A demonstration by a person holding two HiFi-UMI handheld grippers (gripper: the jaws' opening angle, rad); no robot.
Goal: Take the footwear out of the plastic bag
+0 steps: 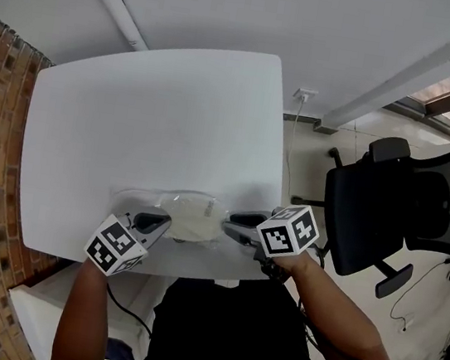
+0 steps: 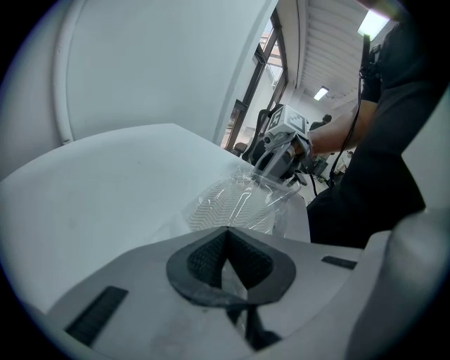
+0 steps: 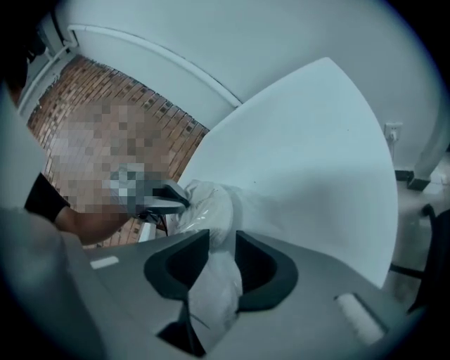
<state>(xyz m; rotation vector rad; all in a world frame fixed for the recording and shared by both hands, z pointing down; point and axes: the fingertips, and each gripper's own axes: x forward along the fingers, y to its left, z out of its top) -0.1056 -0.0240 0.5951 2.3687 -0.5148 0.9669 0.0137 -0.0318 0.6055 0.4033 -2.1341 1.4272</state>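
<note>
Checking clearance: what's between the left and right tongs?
Head view: only the clear plastic bag with the white footwear inside, lying on the table from left tongs to right tongs.

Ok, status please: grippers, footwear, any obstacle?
Left gripper shut on plastic bag. Right gripper open around its other end. Footwear inside bag on table. No obstacle seen.

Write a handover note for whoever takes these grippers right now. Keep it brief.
Left gripper: shut on a pinch of the plastic bag film.
Right gripper: jaws apart, the bag's other, white end between them; no firm grip shows.
Things: the bag lies near the front edge of the white table, between both grippers, with the white footwear inside.
Done: the bag is held at one end.
Left: get the footwear out, probably by gripping it with the right while the left holds the film.
</note>
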